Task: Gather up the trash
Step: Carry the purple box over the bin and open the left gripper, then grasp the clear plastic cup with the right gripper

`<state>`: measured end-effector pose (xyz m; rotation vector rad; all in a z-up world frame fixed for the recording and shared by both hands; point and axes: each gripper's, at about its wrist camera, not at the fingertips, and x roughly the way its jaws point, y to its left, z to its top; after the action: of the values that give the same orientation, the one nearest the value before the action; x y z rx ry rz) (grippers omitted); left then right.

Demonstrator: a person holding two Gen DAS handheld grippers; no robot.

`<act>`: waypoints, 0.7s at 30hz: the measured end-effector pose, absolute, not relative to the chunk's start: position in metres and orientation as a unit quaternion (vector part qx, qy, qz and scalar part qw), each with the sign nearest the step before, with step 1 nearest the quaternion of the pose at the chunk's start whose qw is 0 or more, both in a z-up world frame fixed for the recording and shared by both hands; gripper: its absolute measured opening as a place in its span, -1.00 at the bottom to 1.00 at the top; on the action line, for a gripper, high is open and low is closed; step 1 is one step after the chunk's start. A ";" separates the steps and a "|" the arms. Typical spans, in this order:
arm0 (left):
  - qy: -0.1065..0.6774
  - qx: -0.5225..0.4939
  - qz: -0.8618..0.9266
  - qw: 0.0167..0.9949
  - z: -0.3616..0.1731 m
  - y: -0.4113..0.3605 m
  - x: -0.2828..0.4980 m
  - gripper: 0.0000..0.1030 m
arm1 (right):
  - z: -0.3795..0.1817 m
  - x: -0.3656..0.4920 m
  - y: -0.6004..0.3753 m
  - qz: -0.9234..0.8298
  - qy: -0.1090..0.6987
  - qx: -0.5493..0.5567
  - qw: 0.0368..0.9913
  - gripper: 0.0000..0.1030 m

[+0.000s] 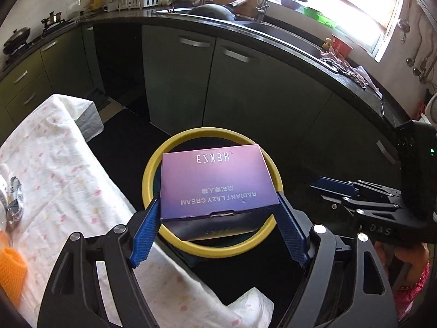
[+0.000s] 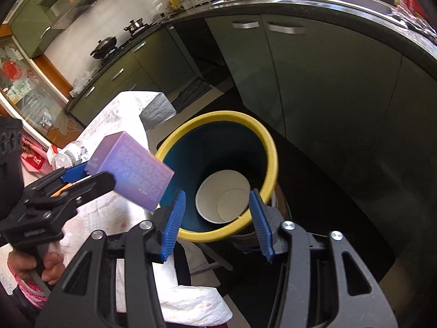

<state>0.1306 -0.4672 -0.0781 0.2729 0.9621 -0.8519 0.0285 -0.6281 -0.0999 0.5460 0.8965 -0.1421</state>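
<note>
My left gripper (image 1: 218,207) is shut on a purple cream box (image 1: 217,180) and holds it right above the yellow-rimmed bin (image 1: 210,134). The same box (image 2: 131,170) shows in the right wrist view, at the bin's left rim (image 2: 218,116). My right gripper (image 2: 217,199) is open and empty, fingers on either side of the bin's near rim. A white paper cup (image 2: 222,203) lies at the bottom of the blue bin. The right gripper (image 1: 341,191) also shows at the right of the left wrist view.
A table with a white patterned cloth (image 1: 54,169) stands left of the bin, with an orange thing (image 1: 11,268) and crumpled foil (image 1: 15,205) on it. Green cabinets (image 1: 245,87) and a dark counter (image 1: 300,52) with a sink run behind. The floor is dark.
</note>
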 end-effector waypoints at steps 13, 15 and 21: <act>0.443 0.130 -0.388 0.797 -0.077 -0.464 0.141 0.67 | -0.115 0.030 -0.637 -0.072 0.437 0.269 0.855 -0.08; 0.425 0.121 -0.390 0.808 -0.060 -0.438 0.137 0.70 | -0.115 0.032 -0.633 -0.070 0.440 0.266 0.855 -0.08; 0.378 0.079 -0.349 0.854 -0.019 -0.329 0.138 0.84 | -0.112 0.041 -0.611 -0.064 0.450 0.253 0.854 -0.07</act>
<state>0.1381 -0.3286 -0.0187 0.1668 0.7948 -0.7340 0.0407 -0.6111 -0.1123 0.5322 0.9466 -0.1338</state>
